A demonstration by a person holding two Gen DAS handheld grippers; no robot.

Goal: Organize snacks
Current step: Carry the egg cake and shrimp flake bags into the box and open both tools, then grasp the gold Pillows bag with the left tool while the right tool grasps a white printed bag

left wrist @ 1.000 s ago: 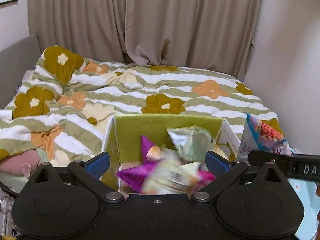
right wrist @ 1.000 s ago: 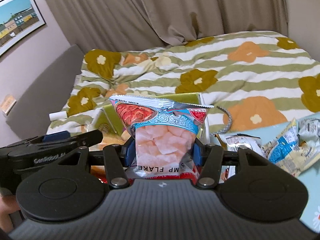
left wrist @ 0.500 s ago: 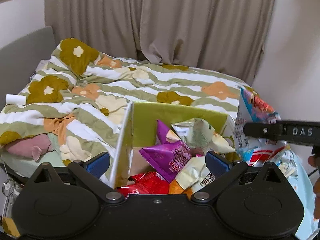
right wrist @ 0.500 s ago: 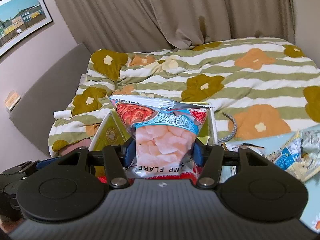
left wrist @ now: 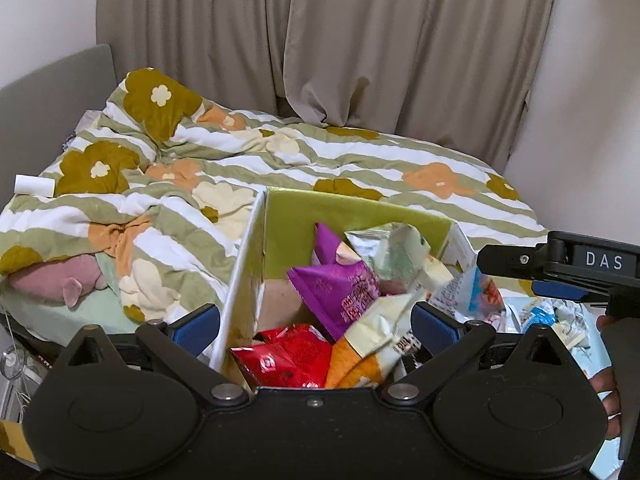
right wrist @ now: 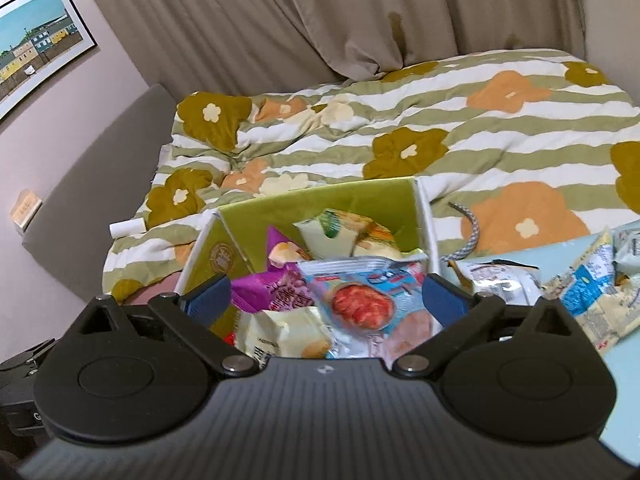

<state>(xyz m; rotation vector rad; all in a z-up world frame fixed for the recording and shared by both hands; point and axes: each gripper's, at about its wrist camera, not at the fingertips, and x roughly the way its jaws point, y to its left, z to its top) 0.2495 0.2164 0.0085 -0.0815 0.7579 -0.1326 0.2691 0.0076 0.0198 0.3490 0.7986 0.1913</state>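
A green-lined cardboard box (left wrist: pixel 352 216) (right wrist: pixel 320 204) stands at the bed's near edge, holding several snack bags: purple (left wrist: pixel 340 288), red (left wrist: pixel 288 360), pale green (left wrist: pixel 392 248). The shrimp flake bag (right wrist: pixel 368 304) lies blurred on top of the pile at the box's right side, between the open fingers of my right gripper (right wrist: pixel 326 300); it also shows in the left wrist view (left wrist: pixel 476 292). My left gripper (left wrist: pixel 316 320) is open and empty over the box's near left side. The right gripper also shows in the left wrist view (left wrist: pixel 560 268).
A flowered green-striped quilt (left wrist: pixel 280 160) covers the bed behind the box. More snack bags (right wrist: pixel 588 288) lie on a light blue table (right wrist: pixel 624 380) at the right. A grey cord (right wrist: pixel 468 236) lies on the quilt. Curtains hang behind.
My right gripper has opened and let go of the shrimp flake bag, which has dropped onto the pile in the box. My left gripper has pulled back a little from the box.
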